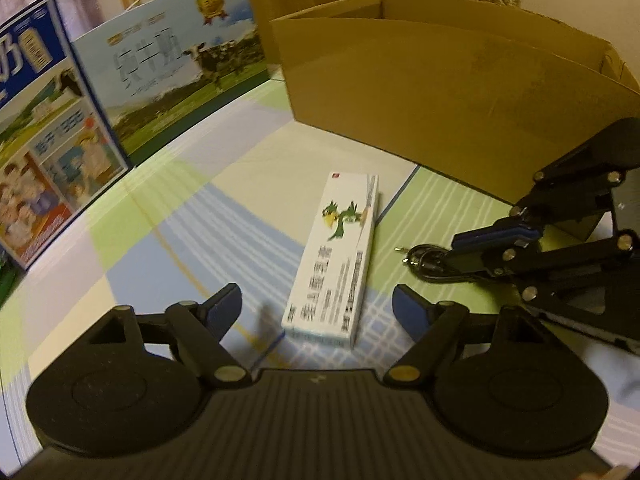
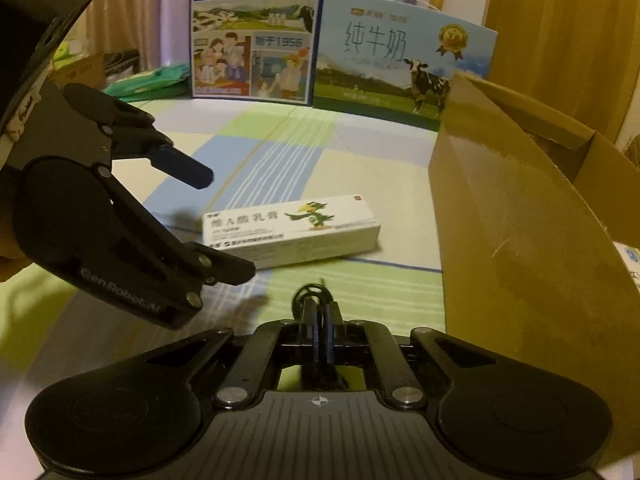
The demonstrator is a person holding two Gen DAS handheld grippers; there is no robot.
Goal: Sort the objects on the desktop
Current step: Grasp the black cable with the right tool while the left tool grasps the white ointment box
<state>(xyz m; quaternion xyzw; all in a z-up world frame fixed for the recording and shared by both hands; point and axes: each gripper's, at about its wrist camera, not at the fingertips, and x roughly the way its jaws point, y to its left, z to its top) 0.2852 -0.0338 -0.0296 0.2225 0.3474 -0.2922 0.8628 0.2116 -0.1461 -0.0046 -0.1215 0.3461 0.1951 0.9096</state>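
A long white ointment box (image 1: 336,256) with a green bird print lies flat on the checked tablecloth (image 1: 180,216). My left gripper (image 1: 316,312) is open, its near end sitting between the two blue-padded fingers, which are apart from it. From the right wrist view the same white box (image 2: 292,232) lies ahead, with the left gripper (image 2: 212,220) spread open at its left end. My right gripper (image 2: 319,312) is shut on a small dark ringed object (image 2: 314,294). That dark object (image 1: 424,260) and the right gripper (image 1: 450,252) hover just right of the box.
An open brown cardboard box (image 1: 440,80) stands behind and to the right, seen as a tall wall (image 2: 500,220) in the right wrist view. Two milk cartons (image 2: 256,32) (image 2: 400,60) stand at the table's far side. Green bags (image 2: 148,82) lie far left.
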